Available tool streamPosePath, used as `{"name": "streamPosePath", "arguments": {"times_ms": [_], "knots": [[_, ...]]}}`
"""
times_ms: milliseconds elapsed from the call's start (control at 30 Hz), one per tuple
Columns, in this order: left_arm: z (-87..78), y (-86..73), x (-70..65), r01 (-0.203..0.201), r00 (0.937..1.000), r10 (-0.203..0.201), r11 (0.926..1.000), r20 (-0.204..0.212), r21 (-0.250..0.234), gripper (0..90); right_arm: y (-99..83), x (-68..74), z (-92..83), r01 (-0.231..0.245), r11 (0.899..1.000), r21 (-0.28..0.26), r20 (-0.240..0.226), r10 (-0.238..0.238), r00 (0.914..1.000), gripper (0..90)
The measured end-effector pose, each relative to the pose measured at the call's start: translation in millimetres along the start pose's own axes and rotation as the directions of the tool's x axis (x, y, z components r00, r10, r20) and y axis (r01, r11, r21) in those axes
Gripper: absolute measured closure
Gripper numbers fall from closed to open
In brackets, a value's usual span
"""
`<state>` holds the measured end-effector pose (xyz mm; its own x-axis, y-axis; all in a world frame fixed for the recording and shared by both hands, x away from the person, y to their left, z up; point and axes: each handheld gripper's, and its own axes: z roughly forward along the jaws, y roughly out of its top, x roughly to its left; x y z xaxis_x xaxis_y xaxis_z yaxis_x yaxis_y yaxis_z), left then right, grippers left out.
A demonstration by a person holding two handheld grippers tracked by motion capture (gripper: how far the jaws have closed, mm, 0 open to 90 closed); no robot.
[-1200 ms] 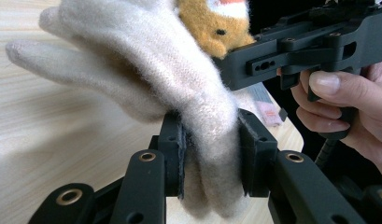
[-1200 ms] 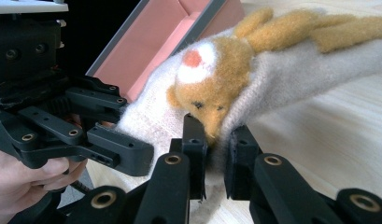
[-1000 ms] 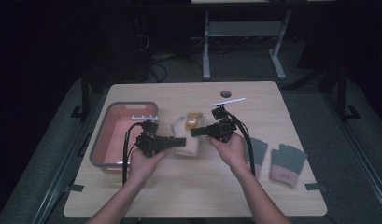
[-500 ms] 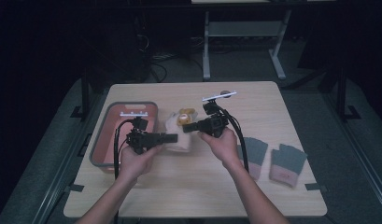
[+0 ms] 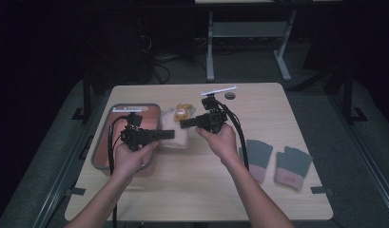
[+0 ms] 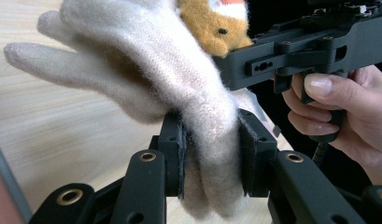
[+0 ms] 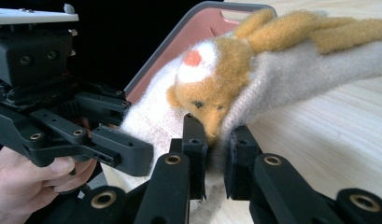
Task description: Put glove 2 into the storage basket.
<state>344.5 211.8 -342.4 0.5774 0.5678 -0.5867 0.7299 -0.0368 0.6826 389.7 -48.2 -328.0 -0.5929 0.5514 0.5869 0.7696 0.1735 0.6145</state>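
Left tool (image 6: 209, 154) | pinches cream fuzzy glove (image 6: 146, 70) | orange plush animal (image 6: 212, 25) patch

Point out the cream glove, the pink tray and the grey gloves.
cream glove (image 6: 179, 79), left gripper view, on its knit palm.
pink tray (image 5: 105, 137), high view, on its left wall.
grey gloves (image 5: 258, 154), high view, on the left one's body.

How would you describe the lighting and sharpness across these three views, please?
High view: dim, room behind the table nearly black, detail soft. Left gripper view: bright, cream glove sharp, fibres visible. Right gripper view: bright, glove's bear face slightly soft, tray blurred behind.
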Motion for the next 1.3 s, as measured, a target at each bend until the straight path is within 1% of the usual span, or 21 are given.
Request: {"name": "streamPosePath", "arguments": {"times_ms": [133, 233, 367, 533, 567, 600, 633, 667, 1033, 1133, 1300], "knots": [[-8.6, 2.3, 2.3, -0.006, 1.0, 0.006, 1.0, -0.001, -0.005, 66.4, 5.2, 6.1, 3.8, 0.017, 1.0, -0.002, -0.005, -0.017, 0.9998, 80.6], [-14.2, 3.9, 3.8, -0.006, 1.0, 0.006, 0.9999, -0.003, -0.015, 66.3, 9.0, 9.8, 6.9, 0.017, 1.0, -0.001, -0.012, -0.018, 0.9998, 80.6], [-21.5, 5.8, 6.9, -0.004, 1.0, 0.004, 0.9996, -0.001, -0.027, 66.4, 14.1, 15.5, 11.2, 0.029, 1.0, -0.011, -0.02, -0.029, 0.9994, 80.6], [-31.2, 8.2, 11.3, -0.017, 0.9998, 0.016, 0.9993, -0.006, -0.033, 66.3, 20.2, 22.0, 18.2, 0.035, 0.999, -0.008, -0.027, -0.035, 0.999, 80.6], [-33.2, 8.7, 12.1, -0.014, 0.9999, 0.013, 0.9994, -0.008, -0.033, 66.4, 21.5, 23.1, 19.7, 0.038, 0.999, -0.007, -0.028, -0.038, 0.9989, 80.6], [-35.3, 8.7, 12.4, -0.001, 1.0, 0.0, 0.9993, -0.009, -0.039, 66.4, 22.7, 24.6, 21.1, 0.039, 0.999, -0.005, -0.029, -0.039, 0.9988, 80.6], [-36.6, 8.9, 13.0, -0.005, 0.9999, 0.005, 0.9994, -0.011, -0.035, 66.3, 23.9, 25.6, 23.1, 0.047, 0.999, -0.005, -0.031, -0.047, 0.9984, 80.6], [-38.5, 9.0, 14.2, -0.007, 0.9999, 0.007, 0.9993, -0.012, -0.036, 66.4, 24.5, 26.4, 23.9, 0.041, 0.999, -0.003, -0.032, -0.041, 0.9986, 80.6], [-59.2, 8.7, 25.0, 0.011, 0.9998, -0.012, 0.9988, -0.019, -0.049, 66.3, 34.4, 39.3, 43.3, 0.058, 0.998, 0.011, -0.048, -0.058, 0.9972, 80.5], [-64.4, 8.8, 27.6, 0.005, 0.9997, -0.006, 0.9988, -0.024, -0.048, 66.4, 36.2, 41.9, 47.2, 0.061, 0.998, 0.013, -0.055, -0.061, 0.9966, 80.6], [-72.5, 8.7, 31.1, 0.011, 0.9996, -0.013, 0.9985, -0.027, -0.054, 66.4, 39.3, 47.1, 54.1, 0.068, 0.997, 0.017, -0.06, -0.067, 0.9959, 80.5]]}}
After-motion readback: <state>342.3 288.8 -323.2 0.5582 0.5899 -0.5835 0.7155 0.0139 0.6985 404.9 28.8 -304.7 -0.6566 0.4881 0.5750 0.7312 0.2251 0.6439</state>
